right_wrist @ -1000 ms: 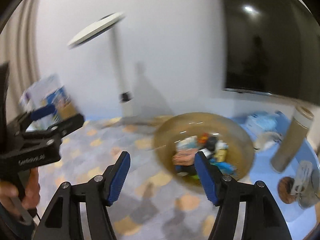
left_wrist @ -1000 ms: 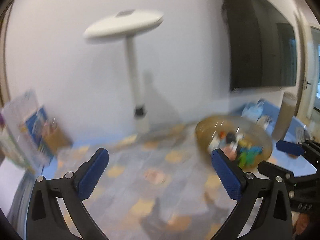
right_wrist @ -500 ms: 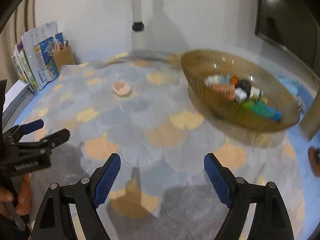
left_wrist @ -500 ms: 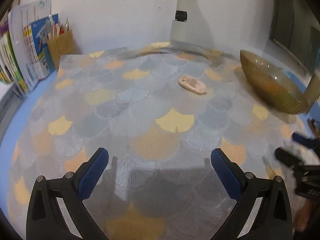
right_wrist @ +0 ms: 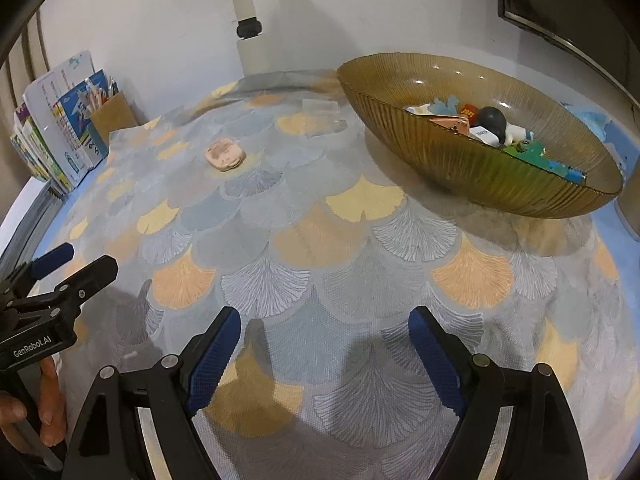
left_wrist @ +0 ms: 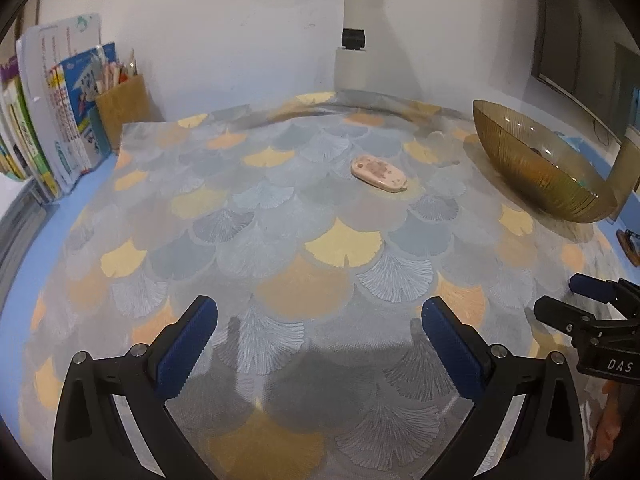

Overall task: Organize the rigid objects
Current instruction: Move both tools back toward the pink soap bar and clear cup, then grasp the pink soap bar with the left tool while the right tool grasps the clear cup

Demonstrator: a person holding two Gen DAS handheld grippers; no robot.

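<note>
A pink oval object (left_wrist: 379, 178) lies flat on the fan-patterned mat (left_wrist: 280, 220), far ahead of my left gripper (left_wrist: 318, 308), which is open with nothing between its blue pads. In the right wrist view the same pink object (right_wrist: 224, 155) sits at the upper left. An amber ribbed glass bowl (right_wrist: 460, 164) at the upper right holds several small items (right_wrist: 492, 126). My right gripper (right_wrist: 324, 320) is open and empty, low over the mat. Each gripper shows at the other view's edge: the right gripper (left_wrist: 560, 298) and the left gripper (right_wrist: 90, 258).
Books (left_wrist: 48, 112) and a tan pencil holder (left_wrist: 124, 108) stand at the back left by the wall. A white lamp post (left_wrist: 354, 52) rises at the back. Clear plastic pieces (right_wrist: 320, 118) lie near the bowl. A person's hand (right_wrist: 44, 408) grips the left handle.
Both grippers have dropped and tipped downward from facing the wall and lamp to facing the mat. The right gripper's jaws have widened. In the last half second little has moved.
</note>
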